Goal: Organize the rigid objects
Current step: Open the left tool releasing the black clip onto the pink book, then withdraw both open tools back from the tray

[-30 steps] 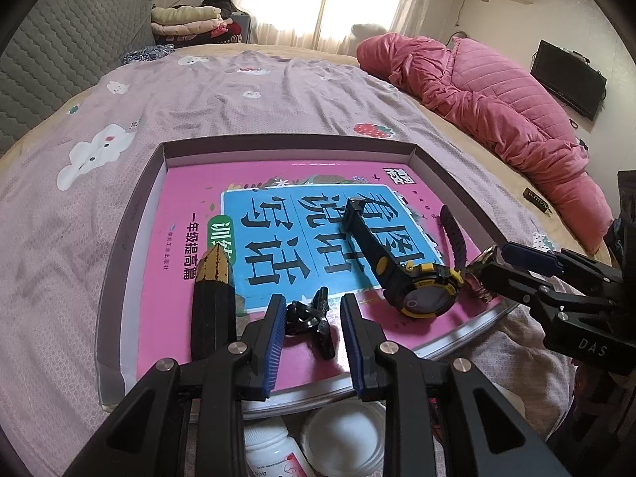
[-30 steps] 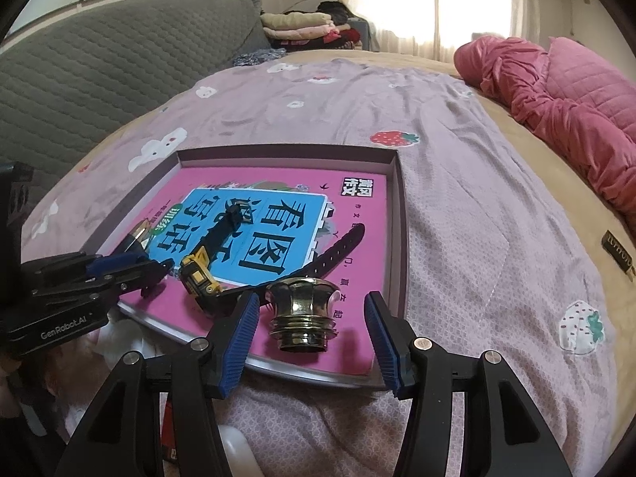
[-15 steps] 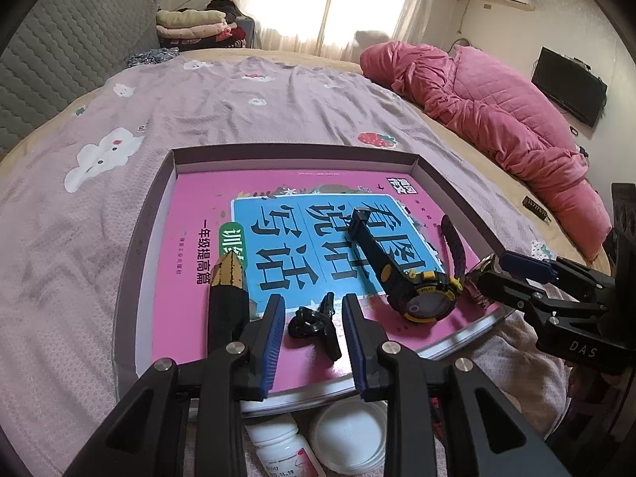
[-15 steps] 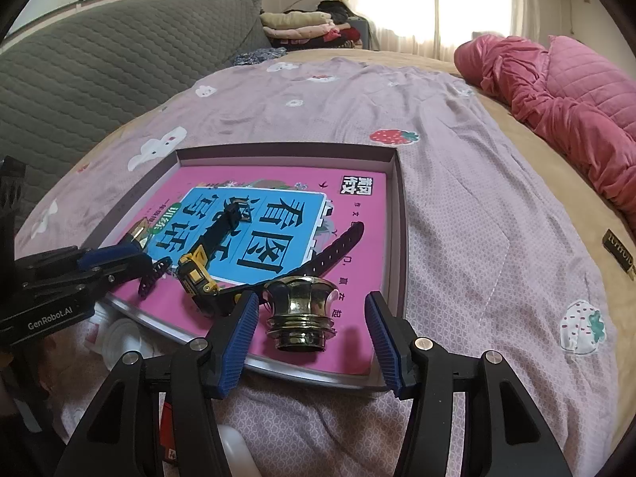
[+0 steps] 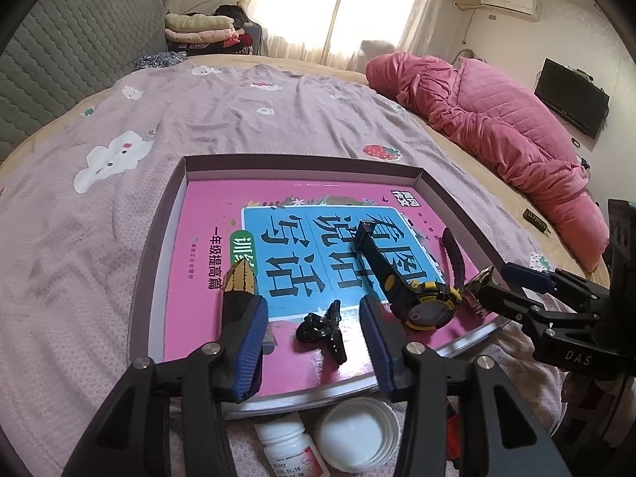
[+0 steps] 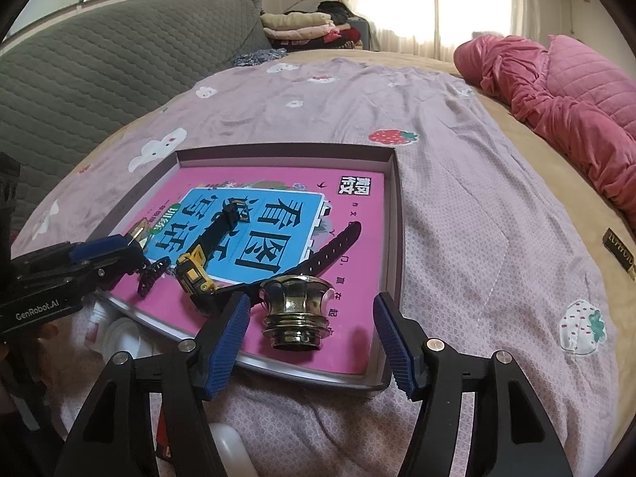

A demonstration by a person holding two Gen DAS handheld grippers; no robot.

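Clip (image 5: 320, 328) between spread left tool (image 5: 314, 342) fingers — seemingly untouched, low.

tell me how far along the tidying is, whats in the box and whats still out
Already in the box, on the pink book: watch, black clip, brass knob. In hand: nothing; the left gripper and right gripper are both open. Left: the white pill bottle and white lid outside.

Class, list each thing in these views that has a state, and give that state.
Left claw: open, around black hair clip.
Right claw: open, around brass knob.
Black-and-yellow wristwatch: unbuckled, straps spread.
White pill bottle: capped.
Shallow grey box: lidless.
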